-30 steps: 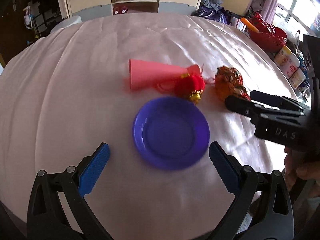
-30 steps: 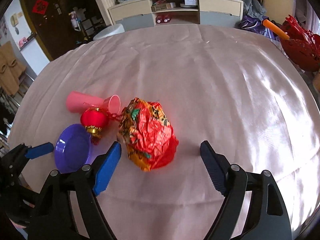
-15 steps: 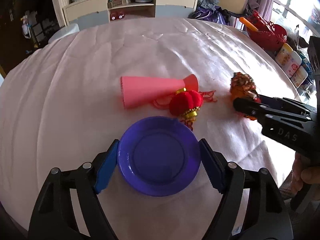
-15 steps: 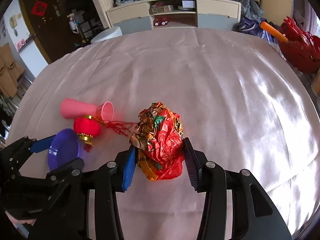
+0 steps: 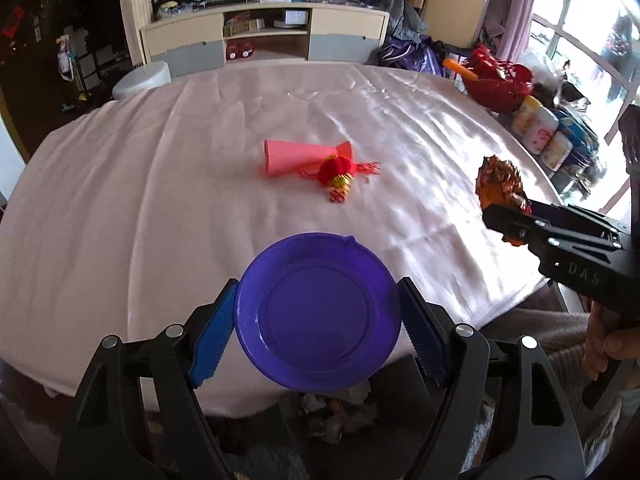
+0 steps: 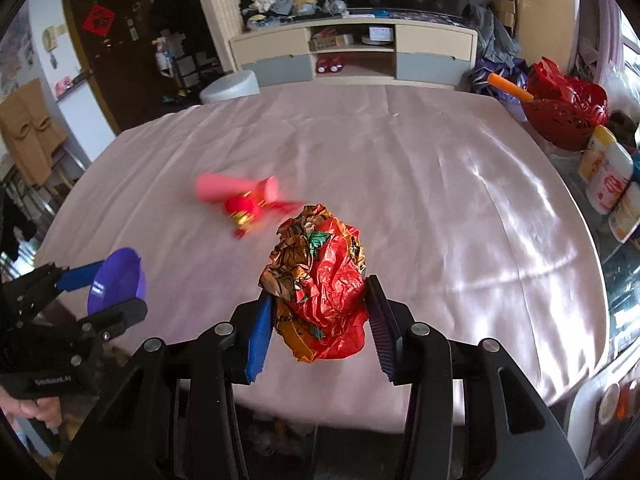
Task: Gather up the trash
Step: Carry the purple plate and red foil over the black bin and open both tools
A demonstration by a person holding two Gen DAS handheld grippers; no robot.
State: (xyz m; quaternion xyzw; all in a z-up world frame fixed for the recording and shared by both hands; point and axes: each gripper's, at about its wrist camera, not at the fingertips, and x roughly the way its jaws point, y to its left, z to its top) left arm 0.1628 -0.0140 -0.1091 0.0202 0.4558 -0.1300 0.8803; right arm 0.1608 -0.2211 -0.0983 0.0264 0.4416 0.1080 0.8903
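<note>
left gripper (image 5: 318, 334) clamps round purple plate (image 5: 318, 312) | right gripper (image 6: 318, 322) clamps crumpled red-gold wrapper (image 6: 320, 280)

The cup (image 5: 298, 155) is lying on its side mid-table (image 5: 160, 184), the lantern ornament (image 5: 338, 171) touching its near side. The plate (image 5: 318, 312) is sitting nearer, over the table's near edge, with the crumpled wrapper (image 6: 318, 280) to its right.
</note>
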